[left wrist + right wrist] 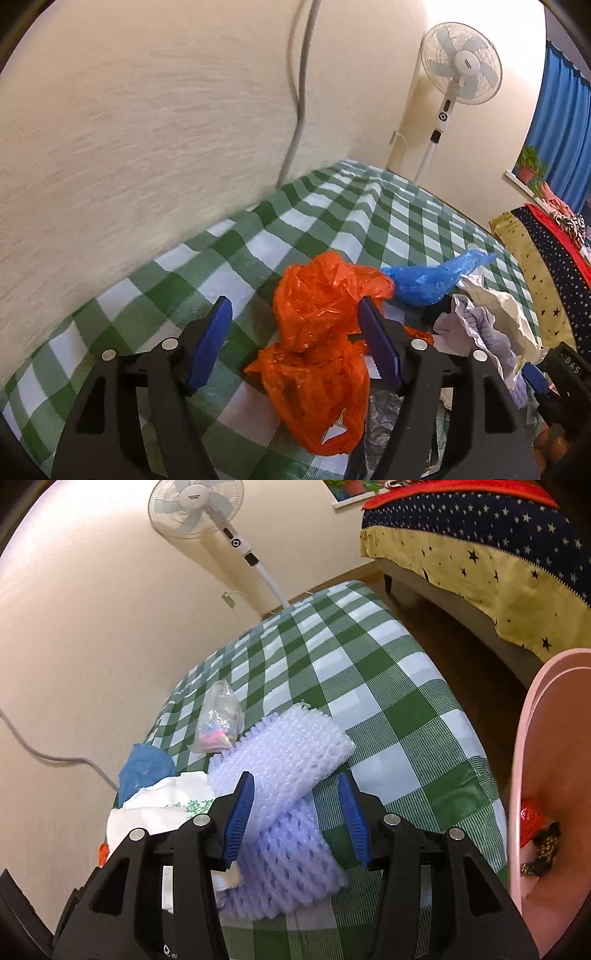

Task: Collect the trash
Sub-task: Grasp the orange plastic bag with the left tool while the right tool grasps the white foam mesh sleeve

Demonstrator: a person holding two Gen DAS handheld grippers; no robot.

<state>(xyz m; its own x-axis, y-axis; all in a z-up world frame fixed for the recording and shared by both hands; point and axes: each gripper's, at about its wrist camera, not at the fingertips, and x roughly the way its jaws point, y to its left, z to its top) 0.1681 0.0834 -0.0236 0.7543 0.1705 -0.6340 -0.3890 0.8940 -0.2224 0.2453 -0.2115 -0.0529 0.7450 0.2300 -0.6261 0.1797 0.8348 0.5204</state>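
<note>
Green-and-white checked tablecloth [388,686] carries the trash: crumpled orange plastic bag [317,332] between the left gripper's [295,339] open jaws, lilac foam net sleeve [280,775] between the right gripper's [297,812] open jaws, neither gripped

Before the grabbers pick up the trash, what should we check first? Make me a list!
1. Left gripper open: ok, its jaws stand apart.
2. Orange plastic bag lined up with the left gripper: ok, it lies between the pads, nearer the right pad.
3. Right gripper open: ok.
4. Purple foam fruit net between the right gripper's pads: ok, but not pinched yet.
5. Pink bin ready beside the table: ok, its opening shows, some trash already inside.
6. Blue plastic bag clear of the orange one: cannot tell, they look touching.
</note>
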